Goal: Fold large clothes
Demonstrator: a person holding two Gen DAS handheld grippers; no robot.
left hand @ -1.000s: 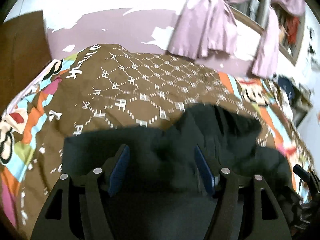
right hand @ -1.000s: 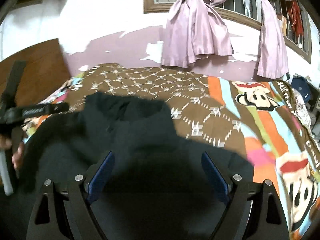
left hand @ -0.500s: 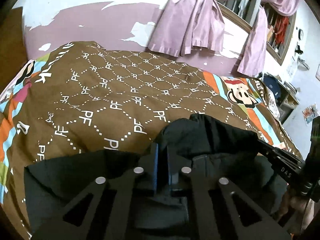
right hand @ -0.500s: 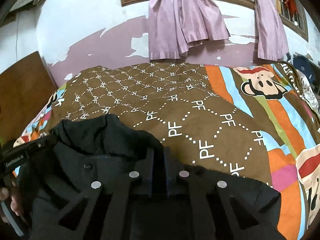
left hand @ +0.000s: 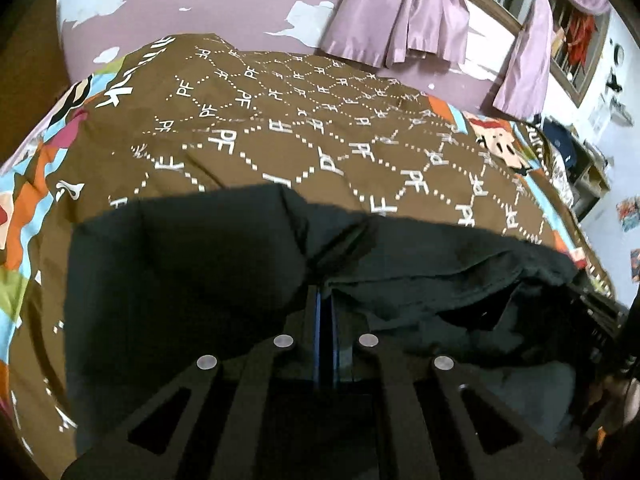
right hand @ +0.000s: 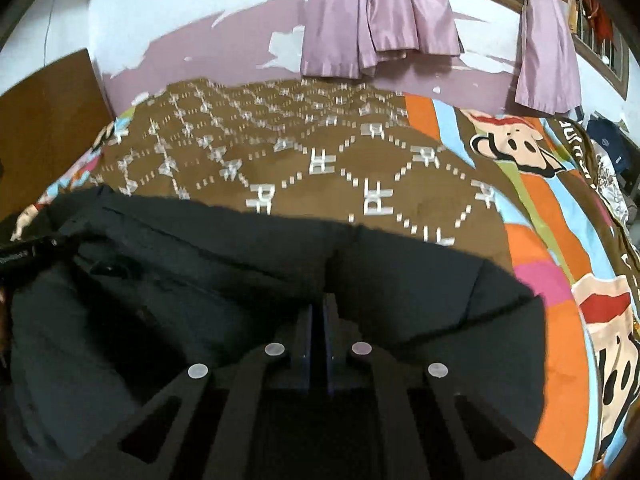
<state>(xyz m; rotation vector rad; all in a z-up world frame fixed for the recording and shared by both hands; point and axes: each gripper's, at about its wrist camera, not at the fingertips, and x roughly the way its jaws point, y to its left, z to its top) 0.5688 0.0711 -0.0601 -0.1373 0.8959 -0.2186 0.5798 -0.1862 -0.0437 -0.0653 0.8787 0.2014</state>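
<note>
A large black garment (left hand: 192, 264) lies spread on the brown patterned bedspread (left hand: 280, 128), near the front edge. My left gripper (left hand: 325, 300) is shut on a fold of the black garment near its collar. In the right wrist view the same garment (right hand: 420, 280) fills the lower half, and my right gripper (right hand: 319, 308) is shut on its cloth near the top edge. The right gripper's tool shows at the right edge of the left wrist view (left hand: 600, 312); the left tool shows at the left edge of the right wrist view (right hand: 28, 252).
The bedspread has colourful striped borders with cartoon monkey faces (right hand: 516, 144). Purple curtains (right hand: 376, 16) hang on the peeling wall behind the bed. A wooden headboard (right hand: 44, 128) stands at the left. Clutter and shelves (left hand: 576, 160) sit at the right.
Both grippers went from open over the garment to shut on its cloth. The garment's top edge has since been drawn out flatter and wider across the bed.
</note>
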